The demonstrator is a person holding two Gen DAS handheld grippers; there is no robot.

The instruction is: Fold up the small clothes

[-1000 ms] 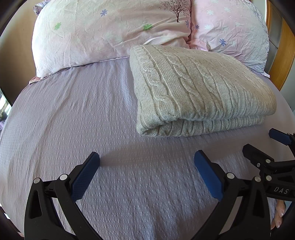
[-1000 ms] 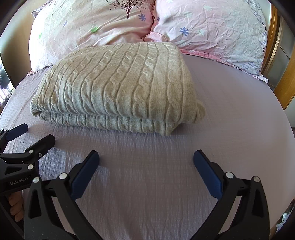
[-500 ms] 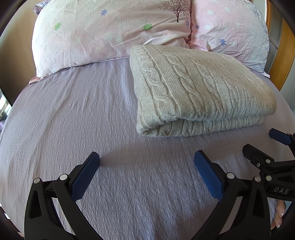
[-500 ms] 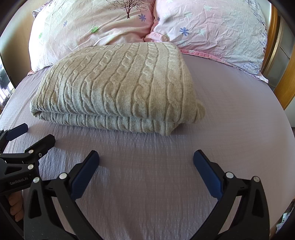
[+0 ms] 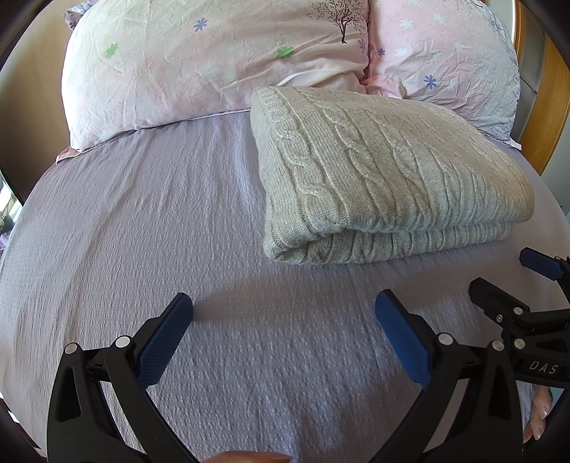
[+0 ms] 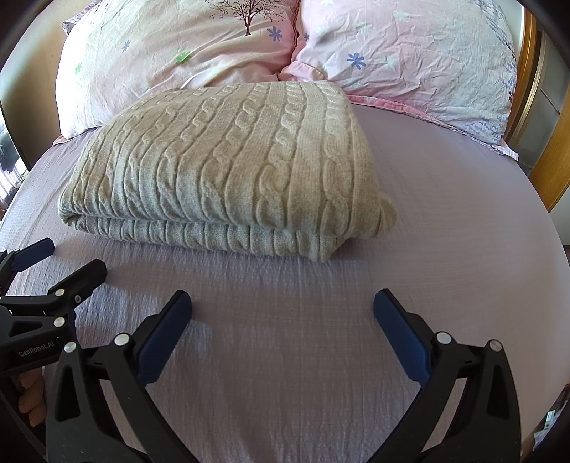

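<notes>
The cable-knit sweater point(image 6: 228, 171) lies folded on the bed point(image 6: 445, 249) just below the pillows point(image 5: 213, 60) — seemingly finished, so left tool point(image 5: 285, 313) and right tool point(image 6: 283, 310) hover spread, empty.

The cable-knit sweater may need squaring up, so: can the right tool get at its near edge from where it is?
Probably yes. The right tool is open, with only bare bedsheet before the cable-knit sweater.

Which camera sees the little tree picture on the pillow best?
The right wrist view. There the tree print sits near the top middle, with trunk and branches clear on the pink pillow. The left wrist view also shows the tree, but narrower and off to the side.
</notes>
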